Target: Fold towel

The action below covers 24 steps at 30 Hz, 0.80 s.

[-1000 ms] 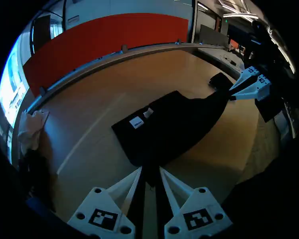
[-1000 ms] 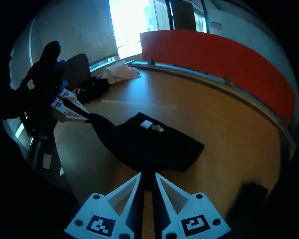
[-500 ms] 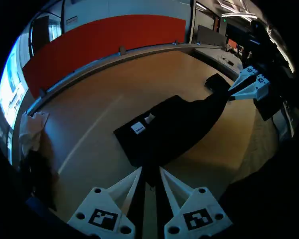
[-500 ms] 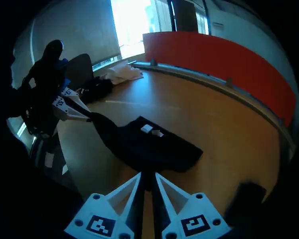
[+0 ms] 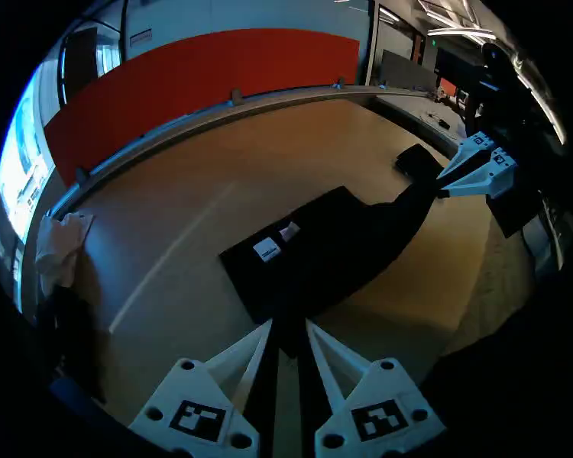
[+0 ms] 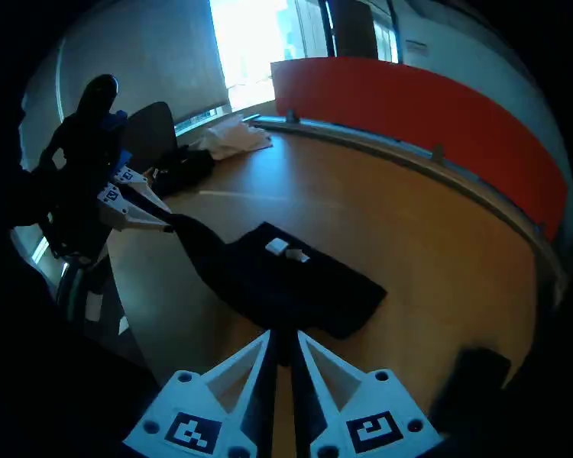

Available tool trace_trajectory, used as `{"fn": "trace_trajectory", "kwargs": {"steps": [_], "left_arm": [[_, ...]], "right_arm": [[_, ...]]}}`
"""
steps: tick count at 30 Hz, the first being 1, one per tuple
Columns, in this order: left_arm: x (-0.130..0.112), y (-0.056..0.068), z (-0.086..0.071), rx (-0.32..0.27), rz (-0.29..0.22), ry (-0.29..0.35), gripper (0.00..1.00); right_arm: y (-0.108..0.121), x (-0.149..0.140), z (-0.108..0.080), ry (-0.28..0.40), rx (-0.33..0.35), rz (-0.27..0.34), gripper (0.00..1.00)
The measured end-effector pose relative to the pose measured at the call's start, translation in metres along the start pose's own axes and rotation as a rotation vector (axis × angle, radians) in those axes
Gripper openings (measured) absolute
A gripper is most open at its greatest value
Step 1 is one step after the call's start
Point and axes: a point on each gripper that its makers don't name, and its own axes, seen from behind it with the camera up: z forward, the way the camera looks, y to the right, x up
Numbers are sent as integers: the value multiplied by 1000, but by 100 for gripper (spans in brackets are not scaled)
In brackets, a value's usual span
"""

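My left gripper [image 5: 288, 336] and right gripper [image 6: 284, 336], jaws narrow, each pinch a black towel [image 5: 325, 244] corner; the rest lies mid-desk [image 5: 210, 183].

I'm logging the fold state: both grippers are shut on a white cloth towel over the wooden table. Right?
No: the cloth towel is black, not white, as the left gripper view shows. The left gripper and right gripper are each shut on it, over the wooden table.
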Motion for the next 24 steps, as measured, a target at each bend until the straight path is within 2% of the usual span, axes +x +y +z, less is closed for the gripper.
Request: {"fn": "trace_trajectory", "kwargs": {"steps": [9,24], "left_arm": [[13,-10,20,22,-6,13,15],[15,-33,67,61,-8,-16,15]], "right_arm": [[19,-2,17,-19,-21,8,10],[55,-10,57,-56,-47,53,10]]}}
